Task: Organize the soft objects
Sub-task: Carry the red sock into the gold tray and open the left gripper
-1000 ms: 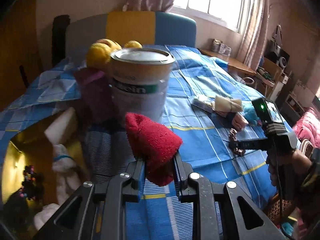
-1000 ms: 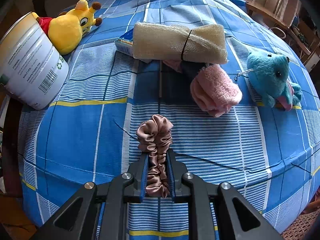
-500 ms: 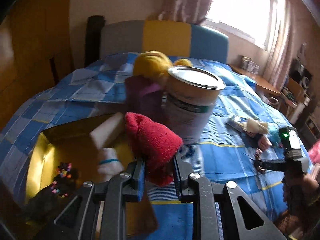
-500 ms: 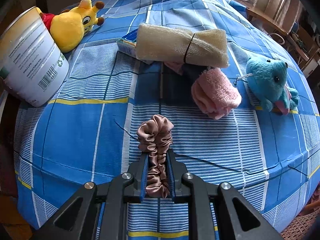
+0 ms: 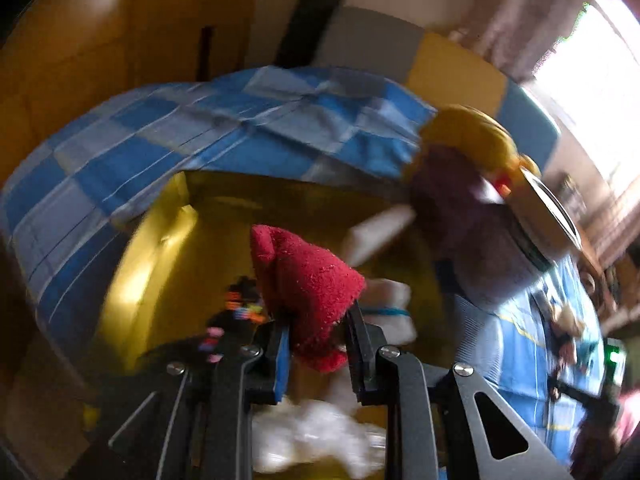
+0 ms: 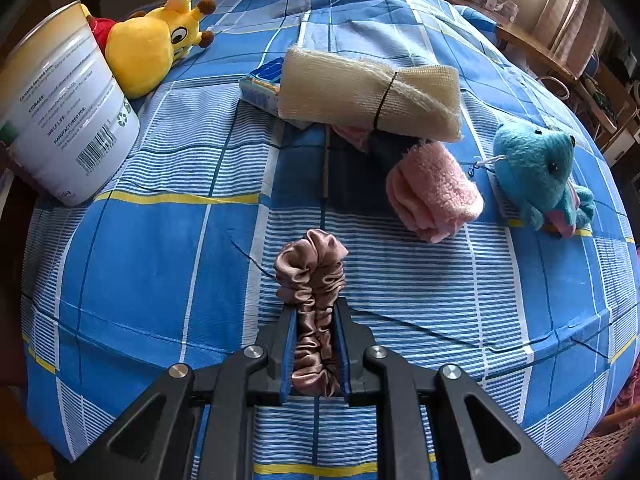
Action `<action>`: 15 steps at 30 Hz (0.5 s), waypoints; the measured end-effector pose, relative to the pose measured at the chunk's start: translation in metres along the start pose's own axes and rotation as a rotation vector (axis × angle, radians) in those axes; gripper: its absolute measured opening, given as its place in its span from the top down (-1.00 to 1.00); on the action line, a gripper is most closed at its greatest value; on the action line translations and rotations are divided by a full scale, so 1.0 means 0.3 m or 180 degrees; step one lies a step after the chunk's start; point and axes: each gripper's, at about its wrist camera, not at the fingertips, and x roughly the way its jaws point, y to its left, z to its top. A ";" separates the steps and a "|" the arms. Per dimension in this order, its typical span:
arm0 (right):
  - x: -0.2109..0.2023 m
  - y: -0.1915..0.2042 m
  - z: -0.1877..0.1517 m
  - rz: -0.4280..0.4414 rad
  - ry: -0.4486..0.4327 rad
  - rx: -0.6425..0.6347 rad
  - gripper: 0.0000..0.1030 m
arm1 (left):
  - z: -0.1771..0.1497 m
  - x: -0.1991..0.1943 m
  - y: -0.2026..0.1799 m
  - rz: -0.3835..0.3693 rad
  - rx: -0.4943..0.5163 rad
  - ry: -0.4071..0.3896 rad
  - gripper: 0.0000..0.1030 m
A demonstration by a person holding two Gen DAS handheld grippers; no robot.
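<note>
The step in hand looks like dropping off: the left gripper (image 5: 318,344), its fingers clenched on a red rolled cloth (image 5: 308,280), hangs tilted downward over the open yellow box (image 5: 160,240) beside the bed (image 6: 160,240), where pale soft items already lie. Next it likely needs lowering into the box and releasing. The right gripper (image 6: 316,352) points steeply down at the bed, fingers pinching a brown satin scrunchie (image 6: 312,280), waiting its turn

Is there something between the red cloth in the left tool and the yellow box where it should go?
Nothing visible blocks it. The red cloth is held over the open yellow box. Only white items and a dark one lie inside. The picture is blurred.
</note>
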 end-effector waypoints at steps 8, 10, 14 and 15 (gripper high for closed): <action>0.001 0.002 -0.001 -0.0006 -0.0002 -0.0009 0.68 | 0.028 0.025 0.061 -0.0218 -0.0223 0.0072 0.54; 0.002 0.001 0.000 -0.0002 0.0000 -0.0006 0.68 | 0.034 0.045 0.024 -0.0272 -0.0118 0.0113 0.52; 0.002 0.000 -0.001 -0.0011 -0.0003 -0.0017 0.68 | 0.038 0.107 -0.025 -0.0220 0.0013 0.0178 0.44; 0.003 0.000 0.000 -0.0014 -0.0003 -0.0021 0.68 | 0.039 0.126 -0.031 -0.0194 0.0037 0.0189 0.41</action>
